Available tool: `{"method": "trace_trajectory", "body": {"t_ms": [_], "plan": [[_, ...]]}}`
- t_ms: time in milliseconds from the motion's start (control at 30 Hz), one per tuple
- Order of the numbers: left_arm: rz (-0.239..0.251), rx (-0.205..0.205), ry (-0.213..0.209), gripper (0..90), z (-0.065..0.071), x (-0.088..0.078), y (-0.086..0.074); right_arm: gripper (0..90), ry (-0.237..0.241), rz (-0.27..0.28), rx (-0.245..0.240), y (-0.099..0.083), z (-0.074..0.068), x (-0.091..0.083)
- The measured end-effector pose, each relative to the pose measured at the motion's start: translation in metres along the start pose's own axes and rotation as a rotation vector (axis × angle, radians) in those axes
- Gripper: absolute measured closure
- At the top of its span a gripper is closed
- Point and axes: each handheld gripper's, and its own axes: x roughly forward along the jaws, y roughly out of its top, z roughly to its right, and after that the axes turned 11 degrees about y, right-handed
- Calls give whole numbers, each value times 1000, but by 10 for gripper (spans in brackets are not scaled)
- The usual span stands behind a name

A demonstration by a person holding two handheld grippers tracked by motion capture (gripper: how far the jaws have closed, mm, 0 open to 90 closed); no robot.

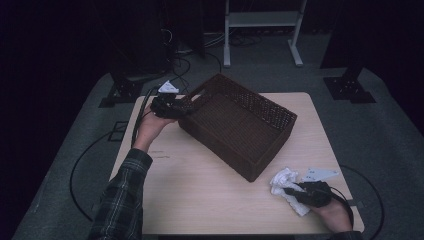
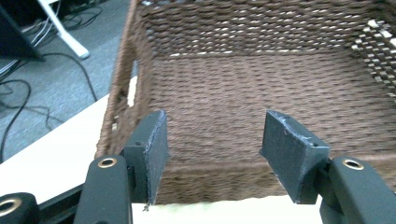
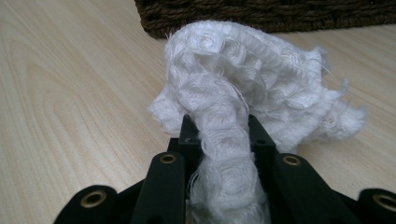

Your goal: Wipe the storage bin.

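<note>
Cloth [image 3: 243,98] sits clenched in my right tongs [image 3: 219,140] on the bench [image 1: 200,190]; left tongs [image 2: 215,149], released, frame the empty basket [image 2: 261,93] — drop-in remains.

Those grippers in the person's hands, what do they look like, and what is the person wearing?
Each is black. The left gripper has two flat dark grey pads on black arms with brass-ringed holes. A pale three-cornered plate tops it, and a black cable trails away. The right gripper matches. The sleeve is dark plaid.

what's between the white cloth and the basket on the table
Nothing: a narrow strip of bare table separates the cloth, gripped in the right tool, from the basket. The high view and the right gripper view both show it.
</note>
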Motion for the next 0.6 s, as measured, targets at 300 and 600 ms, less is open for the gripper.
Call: {"method": "trace_trajectory", "body": {"t_ms": [300,600], "plan": [[-48,-30,59,416,-29,24,0,730,4,5,-1,-1,1,0],[-91,-55,70,476,-56,49,-3,730,14,10,11,-3,1,-2]]}}
